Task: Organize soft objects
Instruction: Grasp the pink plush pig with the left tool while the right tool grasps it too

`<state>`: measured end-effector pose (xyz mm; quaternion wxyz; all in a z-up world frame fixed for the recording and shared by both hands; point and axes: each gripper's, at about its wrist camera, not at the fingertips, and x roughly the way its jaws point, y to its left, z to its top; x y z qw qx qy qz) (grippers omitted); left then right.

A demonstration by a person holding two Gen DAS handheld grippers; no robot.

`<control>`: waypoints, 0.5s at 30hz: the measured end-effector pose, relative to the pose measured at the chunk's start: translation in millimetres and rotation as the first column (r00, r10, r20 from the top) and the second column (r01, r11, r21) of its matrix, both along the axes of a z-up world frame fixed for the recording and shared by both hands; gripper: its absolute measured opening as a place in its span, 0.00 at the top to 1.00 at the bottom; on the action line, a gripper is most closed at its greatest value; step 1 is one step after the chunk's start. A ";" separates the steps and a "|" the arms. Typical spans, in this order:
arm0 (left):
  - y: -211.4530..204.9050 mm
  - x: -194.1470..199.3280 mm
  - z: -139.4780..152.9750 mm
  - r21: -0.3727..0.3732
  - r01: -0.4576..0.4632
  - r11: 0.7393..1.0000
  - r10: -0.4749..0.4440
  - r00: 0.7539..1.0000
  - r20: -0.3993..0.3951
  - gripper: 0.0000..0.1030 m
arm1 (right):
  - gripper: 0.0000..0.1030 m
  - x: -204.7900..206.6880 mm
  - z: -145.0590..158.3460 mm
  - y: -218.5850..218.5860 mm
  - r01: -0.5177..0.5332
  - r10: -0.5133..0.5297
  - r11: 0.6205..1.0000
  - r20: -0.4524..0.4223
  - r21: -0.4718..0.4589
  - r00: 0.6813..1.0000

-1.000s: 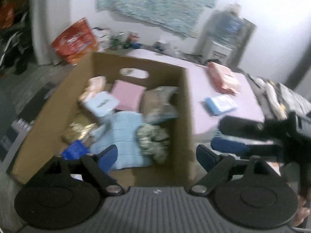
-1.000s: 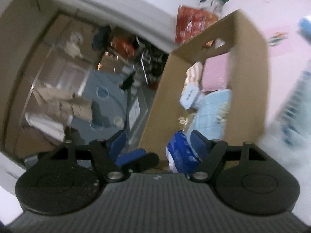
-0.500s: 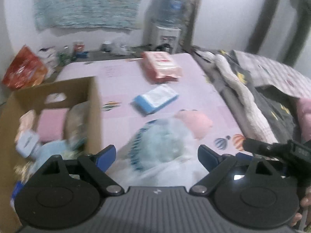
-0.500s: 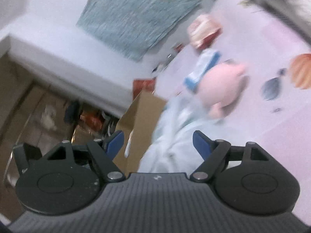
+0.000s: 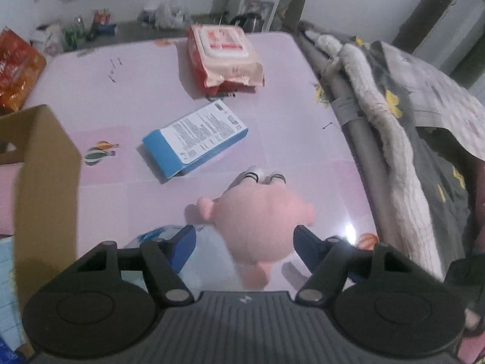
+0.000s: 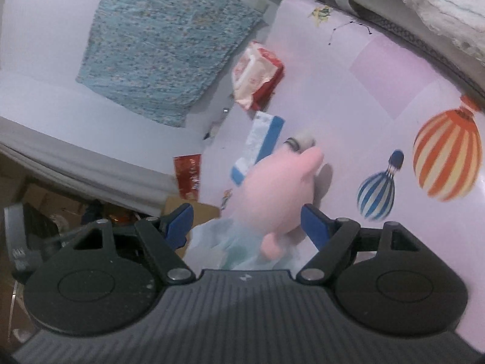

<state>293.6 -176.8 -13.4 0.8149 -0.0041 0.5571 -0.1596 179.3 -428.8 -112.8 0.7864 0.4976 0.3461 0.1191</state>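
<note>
- Left gripper: jaws closing, pink plush toy between them, pads not pressing; only this view shows the cardboard box
- Right gripper: jaws wide around the same toy; only here the hanging blue cloth
- Pink table bears blue carton, wipes pack

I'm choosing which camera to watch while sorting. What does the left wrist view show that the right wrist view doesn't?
Only the left wrist view shows the cardboard box wall up close, the grey patterned blanket and the left gripper, its jaws closing around the toy without pressing it.

Only the right wrist view shows the blue wall cloth in full, the big balloon print and the open right gripper.

Both show the pink plush toy, the blue-white carton, the red wipes pack and the pink table.
</note>
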 end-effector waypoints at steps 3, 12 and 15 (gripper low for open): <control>-8.6 20.6 -16.5 0.006 -0.038 0.999 0.038 0.998 -0.050 0.30 | 0.24 16.6 -9.9 2.0 -0.011 0.010 1.000 -0.021 -0.023 1.000; -20.7 52.6 -47.9 -0.047 -0.106 0.993 0.098 0.983 -0.157 0.27 | 0.25 44.7 -31.5 9.7 -0.033 0.031 0.999 -0.049 -0.042 0.998; -28.0 51.7 -49.2 -0.040 -0.094 0.995 0.086 0.982 -0.166 0.28 | 0.28 49.8 -39.1 14.6 -0.047 0.046 0.999 -0.059 -0.023 0.997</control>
